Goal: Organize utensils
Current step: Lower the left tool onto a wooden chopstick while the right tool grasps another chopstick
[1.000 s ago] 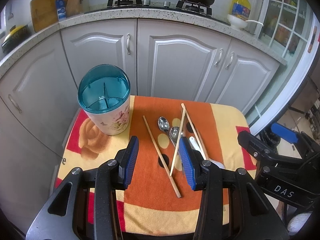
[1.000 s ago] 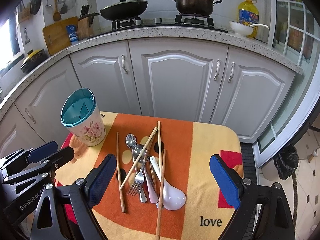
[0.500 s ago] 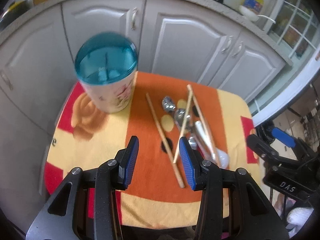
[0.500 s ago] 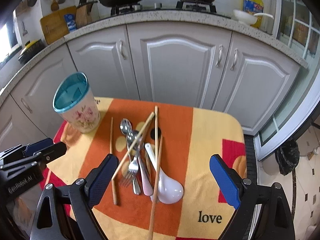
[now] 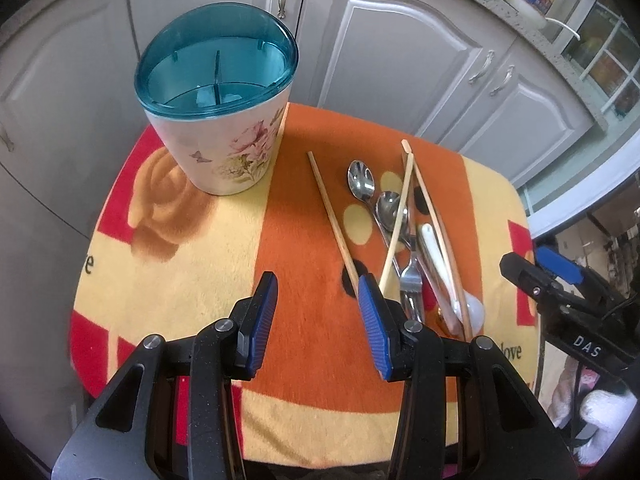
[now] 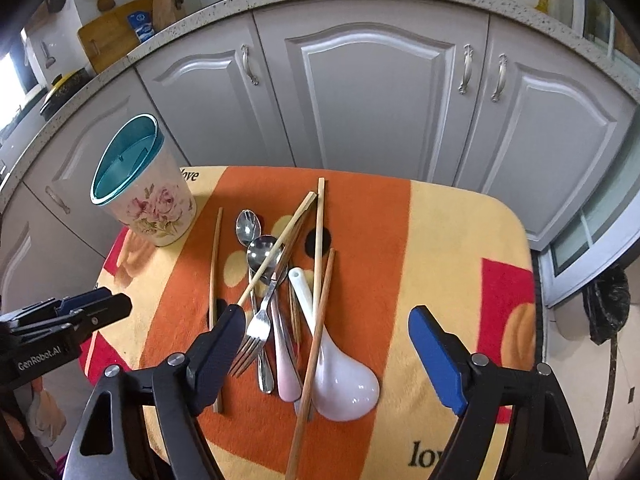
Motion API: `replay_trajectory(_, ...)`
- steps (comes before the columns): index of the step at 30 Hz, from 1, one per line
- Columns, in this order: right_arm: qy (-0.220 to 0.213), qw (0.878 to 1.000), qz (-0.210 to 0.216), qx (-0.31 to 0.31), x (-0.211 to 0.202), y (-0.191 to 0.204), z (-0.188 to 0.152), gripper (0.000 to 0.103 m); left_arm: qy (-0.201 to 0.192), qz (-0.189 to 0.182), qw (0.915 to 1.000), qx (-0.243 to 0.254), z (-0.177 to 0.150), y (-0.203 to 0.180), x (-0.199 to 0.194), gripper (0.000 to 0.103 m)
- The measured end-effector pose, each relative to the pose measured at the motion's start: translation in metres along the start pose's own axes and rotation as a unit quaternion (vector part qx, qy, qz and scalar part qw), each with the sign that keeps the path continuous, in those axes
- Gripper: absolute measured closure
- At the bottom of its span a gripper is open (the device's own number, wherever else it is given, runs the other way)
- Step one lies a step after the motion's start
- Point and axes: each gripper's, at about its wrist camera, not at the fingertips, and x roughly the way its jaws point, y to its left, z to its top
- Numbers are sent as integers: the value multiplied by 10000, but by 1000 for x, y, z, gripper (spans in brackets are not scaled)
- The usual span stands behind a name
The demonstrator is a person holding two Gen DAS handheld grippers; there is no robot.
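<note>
A floral utensil holder with a teal divided rim stands at the table's far left; it also shows in the right wrist view. A pile of utensils lies mid-table: several wooden chopsticks, two metal spoons, a fork and a white soup spoon. My left gripper is open and empty above the cloth, left of the pile. My right gripper is wide open and empty, over the near end of the pile.
The small table has an orange, yellow and red cloth. Grey kitchen cabinets stand close behind it. A black bin bag sits on the floor to the right.
Both grippers have moved forward and down toward the table. The utensils and holder now look larger and closer. Nothing on the table has moved.
</note>
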Motion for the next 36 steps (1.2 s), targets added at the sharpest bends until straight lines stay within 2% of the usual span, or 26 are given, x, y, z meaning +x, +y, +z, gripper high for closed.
replay_trajectory(17,189,9997,154,72,26,-24,14,21,196,213,9995,92,21,-11,47,62)
replay_trajectory(21,282,9987,418,88,38,-26,25,34,167,272,9995,64,31,-14,57,62)
replay_trajectory(23,307,9980,541,91,45,-26,32,36,181,308,9993,64,36,-15,64,62)
replay_trajectory(27,431,9965,722,-18,66,-22,50,47,228,386,9990,93,44,-17,81,62)
replay_trajectory(28,482,9961,742,-50,73,-21,54,48,249,400,9989,78,45,-17,84,62)
replay_trajectory(30,580,9956,726,-126,85,-20,61,57,280,408,9988,44,49,-16,91,62)
replay_trajectory(36,849,9941,578,-362,120,-19,79,67,291,568,9979,92,60,-19,111,62)
